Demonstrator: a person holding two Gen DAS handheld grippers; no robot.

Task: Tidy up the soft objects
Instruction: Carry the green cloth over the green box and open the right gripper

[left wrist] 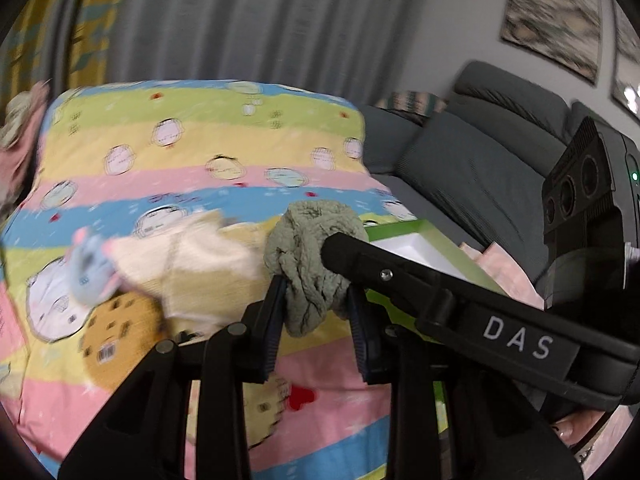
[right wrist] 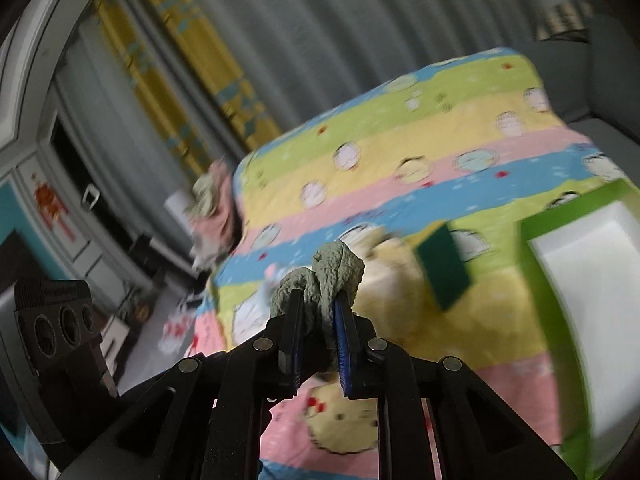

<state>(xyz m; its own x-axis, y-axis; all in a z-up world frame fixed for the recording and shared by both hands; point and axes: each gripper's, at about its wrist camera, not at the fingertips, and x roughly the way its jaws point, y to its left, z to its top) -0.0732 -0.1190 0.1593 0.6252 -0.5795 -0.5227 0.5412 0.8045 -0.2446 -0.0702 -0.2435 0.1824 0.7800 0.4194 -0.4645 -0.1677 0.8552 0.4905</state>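
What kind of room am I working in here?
Probably a home living room: a grey sofa with cushions, framed pictures on the wall, long curtains, and a cartoon-print striped cover over the work surface.

A striped cartoon-print bedcover [left wrist: 192,148] in green, yellow, pink and blue spreads over the surface, backed by grey pleated curtains [left wrist: 248,20] with a yellow patterned curtain [right wrist: 188,52] beside them. A grey sofa [left wrist: 480,168] with cushions stands to the right under framed pictures [left wrist: 552,16], and a grey cabinet [right wrist: 60,208] carries a red robot sticker.
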